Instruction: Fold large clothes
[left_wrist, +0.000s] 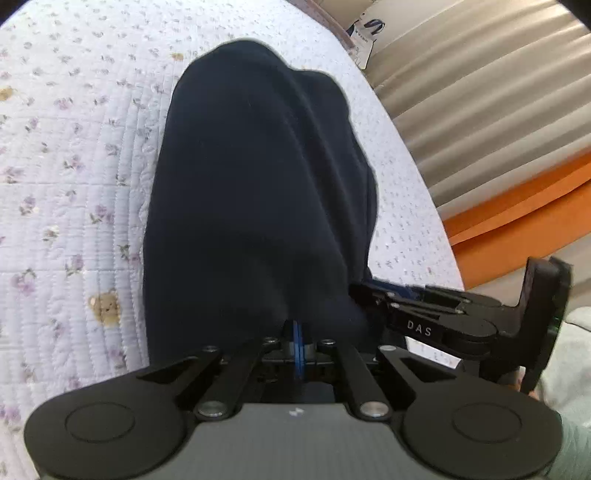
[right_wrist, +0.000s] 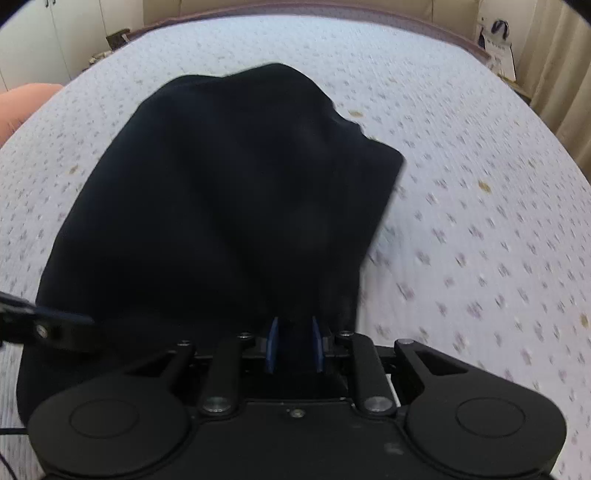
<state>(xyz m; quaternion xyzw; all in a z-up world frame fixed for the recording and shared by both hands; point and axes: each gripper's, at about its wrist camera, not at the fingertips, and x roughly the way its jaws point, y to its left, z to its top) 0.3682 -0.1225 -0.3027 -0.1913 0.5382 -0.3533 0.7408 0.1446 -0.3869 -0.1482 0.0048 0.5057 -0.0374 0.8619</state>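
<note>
A dark navy garment (left_wrist: 258, 192) hangs bunched from both grippers above a quilted floral bedspread (left_wrist: 74, 166). My left gripper (left_wrist: 297, 332) is shut on the garment's near edge, its blue pads pressed together. My right gripper (right_wrist: 294, 332) is shut on a thick fold of the same garment (right_wrist: 221, 206), with cloth between its blue pads (right_wrist: 273, 339). In the left wrist view the right gripper (left_wrist: 360, 290) comes in from the right and bites the cloth close beside my left one. In the right wrist view the left gripper's fingers (right_wrist: 70, 319) show at the left edge, against the cloth.
The bedspread (right_wrist: 480, 221) covers a wide bed. An orange bed frame (left_wrist: 517, 221) and beige curtains (left_wrist: 480, 92) stand to the right. A white paper bag (right_wrist: 496, 44) sits past the far right corner. A pink cushion (right_wrist: 22, 103) lies at the far left.
</note>
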